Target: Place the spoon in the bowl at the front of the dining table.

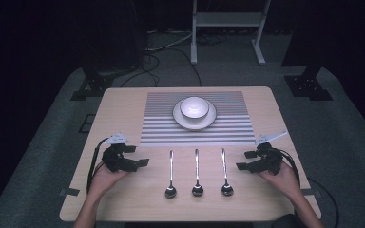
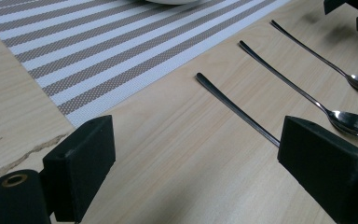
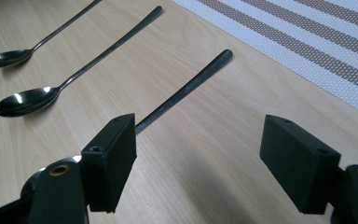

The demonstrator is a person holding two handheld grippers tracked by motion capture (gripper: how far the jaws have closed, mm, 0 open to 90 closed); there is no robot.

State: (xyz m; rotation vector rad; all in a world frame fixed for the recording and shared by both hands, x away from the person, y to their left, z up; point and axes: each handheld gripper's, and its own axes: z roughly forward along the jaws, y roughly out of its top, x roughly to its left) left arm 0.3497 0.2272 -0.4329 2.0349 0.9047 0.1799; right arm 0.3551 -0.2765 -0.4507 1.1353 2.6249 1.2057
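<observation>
Hands low on table (image 1: 123, 199), each hand-held gripper agape, flanking three spoons (image 1: 196, 173)

three steel spoons (image 1: 196, 172), parallel on table, bowls nearest the person, untouched

Glossy metal spoons (image 1: 197, 173), matt pale wood table (image 1: 123, 199) (woven striped placemat (image 1: 228, 128))

dim dark surround, lit tabletop, sharp close-ups, soft shadows
</observation>
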